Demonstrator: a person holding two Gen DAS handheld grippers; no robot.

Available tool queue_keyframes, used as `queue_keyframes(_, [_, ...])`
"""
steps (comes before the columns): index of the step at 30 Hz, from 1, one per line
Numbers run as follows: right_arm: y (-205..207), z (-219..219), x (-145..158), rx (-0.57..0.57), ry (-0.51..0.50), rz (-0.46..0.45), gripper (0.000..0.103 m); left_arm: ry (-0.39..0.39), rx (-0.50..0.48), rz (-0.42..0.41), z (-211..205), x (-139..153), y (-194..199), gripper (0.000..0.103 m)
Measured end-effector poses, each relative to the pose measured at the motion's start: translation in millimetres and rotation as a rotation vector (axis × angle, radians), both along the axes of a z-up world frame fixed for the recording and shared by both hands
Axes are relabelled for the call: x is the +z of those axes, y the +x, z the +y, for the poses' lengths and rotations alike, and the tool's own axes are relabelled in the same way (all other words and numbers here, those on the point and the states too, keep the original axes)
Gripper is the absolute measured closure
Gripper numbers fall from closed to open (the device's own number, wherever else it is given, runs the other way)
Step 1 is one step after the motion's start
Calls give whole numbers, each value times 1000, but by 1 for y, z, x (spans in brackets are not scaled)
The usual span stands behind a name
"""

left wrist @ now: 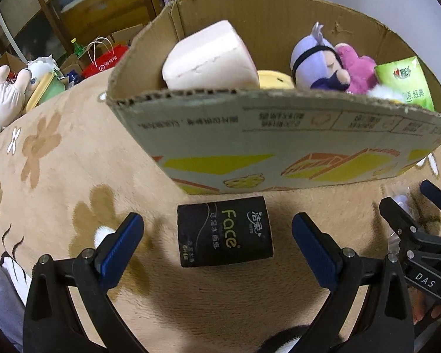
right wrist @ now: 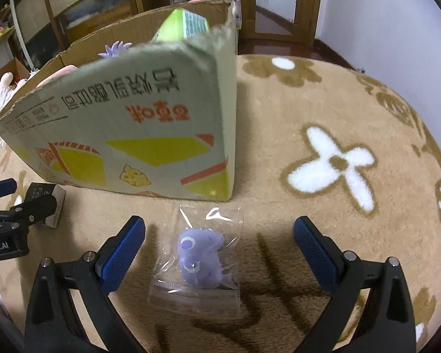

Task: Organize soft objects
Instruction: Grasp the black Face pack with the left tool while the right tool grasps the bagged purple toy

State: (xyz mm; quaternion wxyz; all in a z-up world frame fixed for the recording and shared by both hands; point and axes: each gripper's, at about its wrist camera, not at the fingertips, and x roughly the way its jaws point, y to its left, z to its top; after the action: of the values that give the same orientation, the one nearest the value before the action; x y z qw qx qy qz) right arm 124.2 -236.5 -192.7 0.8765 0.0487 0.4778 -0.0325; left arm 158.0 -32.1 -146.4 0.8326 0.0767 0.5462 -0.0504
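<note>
One black tissue pack (left wrist: 225, 232) lies on the carpeted surface (left wrist: 73, 158) between the spread left tongs (left wrist: 217, 238). One bagged purple plush toy (right wrist: 201, 257) lies between the spread right tongs (right wrist: 219, 242). Ahead of both stands one cardboard box (left wrist: 279, 153) holding one tissue roll (left wrist: 208, 58) and two plush toys showing fully.

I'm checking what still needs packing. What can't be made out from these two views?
- Left wrist view: the yellow plush in the cardboard box is mostly hidden by the near wall.
- Right wrist view: the same wall hides nearly all the contents.
- Right wrist view: glare on the clear bag blurs the purple toy.
</note>
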Motion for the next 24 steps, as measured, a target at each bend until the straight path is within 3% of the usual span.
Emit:
queue_keyframes(3, [2, -2, -4, 0, -2, 15, 0, 4, 2, 7, 0, -4, -1, 9])
queue_keyframes(8, [3, 4, -8, 9, -44, 22, 1, -17, -1, 38, -1, -12, -2, 31])
queue_keyframes(10, [2, 8, -9, 5, -67, 26, 6, -11, -3, 56, 0, -16, -1, 37])
queue_keyframes(12, [0, 10, -10, 5, -68, 23, 11, -12, -4, 52, 0, -17, -1, 37])
queue_keyframes(15, [-3, 12, -7, 17, -61, 21, 28, -26, 1, 52, 0, -15, -3, 38])
queue_keyframes(17, [-4, 16, -6, 39, -48, 23, 46, -29, 2, 52, 1, -15, -3, 38])
queue_keyframes(24, [-16, 23, -1, 51, -12, 25, 54, -20, 0, 44, 3, -13, -11, 38])
